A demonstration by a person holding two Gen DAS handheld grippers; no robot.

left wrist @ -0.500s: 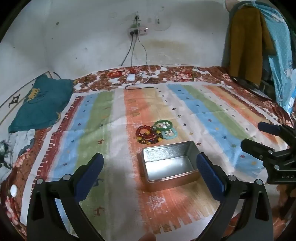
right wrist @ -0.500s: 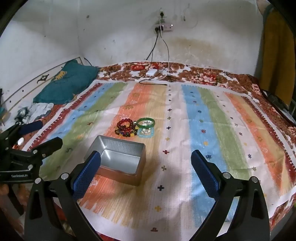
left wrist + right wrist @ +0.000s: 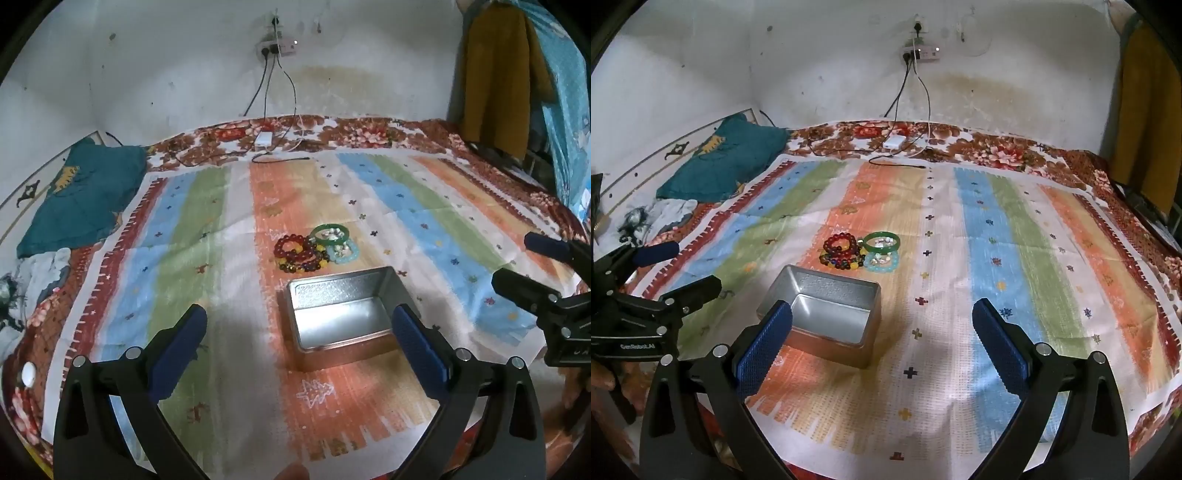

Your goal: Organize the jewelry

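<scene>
White lettering reading "GenRobot.AI" stands on the black body of the left gripper (image 3: pixel 679 273), seen in the right wrist view; nothing else is legible.

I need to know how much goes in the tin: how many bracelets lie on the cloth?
4, maybe more hidden: a dark red beaded bracelet, a multicoloured beaded bracelet, a green glass bangle and a pale turquoise beaded bracelet, all clustered together.
</scene>
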